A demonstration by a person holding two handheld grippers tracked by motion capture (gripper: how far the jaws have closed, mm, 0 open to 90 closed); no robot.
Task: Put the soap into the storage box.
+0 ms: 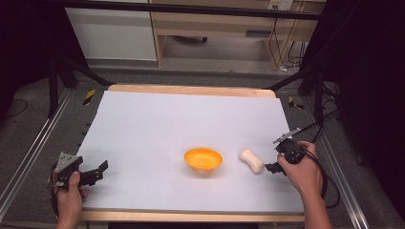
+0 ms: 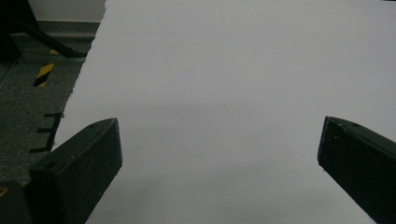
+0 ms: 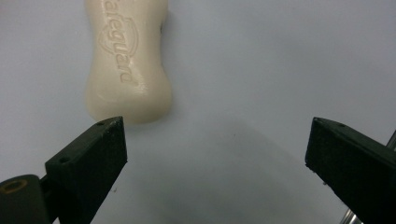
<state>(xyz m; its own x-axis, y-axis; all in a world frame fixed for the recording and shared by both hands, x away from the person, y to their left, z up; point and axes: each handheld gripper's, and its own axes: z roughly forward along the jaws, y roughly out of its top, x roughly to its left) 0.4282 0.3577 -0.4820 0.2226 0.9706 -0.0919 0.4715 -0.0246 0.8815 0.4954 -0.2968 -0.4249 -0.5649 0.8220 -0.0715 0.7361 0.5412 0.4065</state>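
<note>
A cream bar of soap (image 1: 251, 160) lies on the white table sheet, to the right of an orange bowl (image 1: 203, 159). My right gripper (image 1: 276, 160) stands open just right of the soap, close to its near end. In the right gripper view the soap (image 3: 125, 60) lies ahead of the left jaw, outside the gap, with embossed lettering on top. My left gripper (image 1: 98, 171) is open near the table's front left corner, far from both things. In the left gripper view only bare sheet lies between its open jaws (image 2: 219, 144).
The white sheet (image 1: 181, 119) covers a wooden table with a metal frame rail (image 1: 28, 157) along each side. Black stand legs (image 1: 71, 67) and cables are on the floor behind. A wooden cabinet stands at the back.
</note>
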